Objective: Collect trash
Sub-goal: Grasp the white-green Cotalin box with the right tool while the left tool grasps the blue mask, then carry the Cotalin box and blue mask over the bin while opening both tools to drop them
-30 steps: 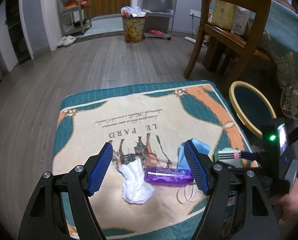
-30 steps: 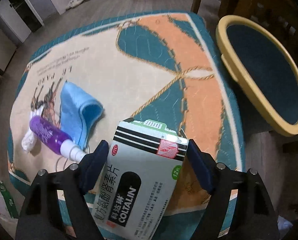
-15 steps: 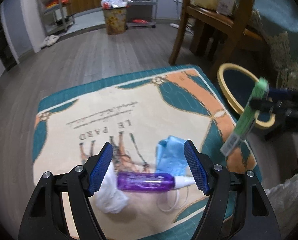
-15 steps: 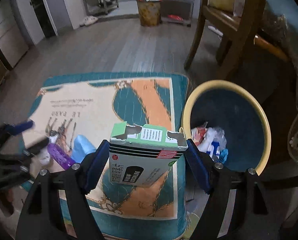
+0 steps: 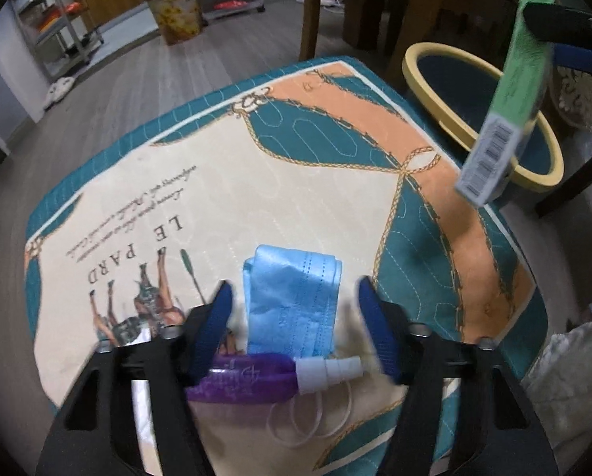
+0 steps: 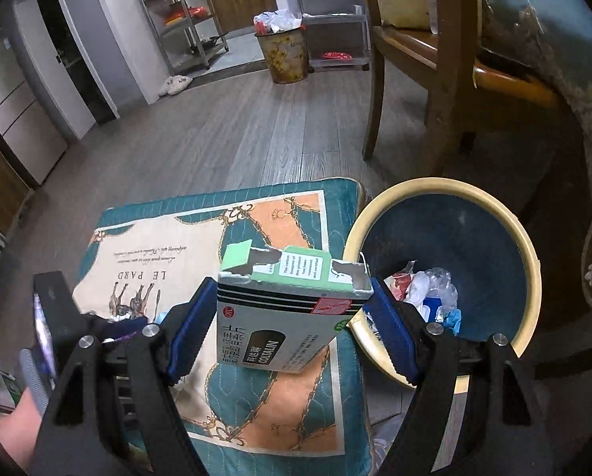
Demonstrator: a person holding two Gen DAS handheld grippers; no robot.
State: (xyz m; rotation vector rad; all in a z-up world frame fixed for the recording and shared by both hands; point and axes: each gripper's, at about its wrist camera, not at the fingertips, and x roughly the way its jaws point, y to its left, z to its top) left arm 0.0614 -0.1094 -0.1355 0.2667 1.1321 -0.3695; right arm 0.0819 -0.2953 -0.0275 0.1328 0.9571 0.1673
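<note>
1. Left wrist view: your left gripper (image 5: 292, 317) points down at the cushion (image 5: 256, 182), and its jaws are closing. The pads do not press on anything yet.
2. Between the blue pads (image 5: 212, 329) lies the blue mask (image 5: 292, 301), folded, flat on the cushion. Its white ear loops (image 5: 311, 416) lie closer to you.
3. A purple bottle (image 5: 244, 380) lies on its side across the gap, just on the near side of the mask. Its white nozzle (image 5: 327, 371) points to the right finger. The purple end is partly hidden behind the left finger.
4. Something white shows under the left finger, but you cannot tell from here what it is.
5. At the top right of this view your right gripper carries the box (image 5: 506, 103) in the air, in front of the bin (image 5: 434, 91).
6. Right wrist view: your right gripper (image 6: 292, 317) holds the box (image 6: 288, 317) firmly, one pad on each narrow side. The jaws stand wide because the box is wide.
7. The box is white and green, with a torn top flap. It hangs over the right edge of the cushion (image 6: 256, 404).
8. The bin (image 6: 529, 277), dark blue with a yellow rim, stands on the floor just to the right of the cushion. It has crumpled trash (image 6: 426, 293) at the bottom.
9. At the lower left of this view you see your left gripper (image 6: 109, 325) low over the cushion.
</note>
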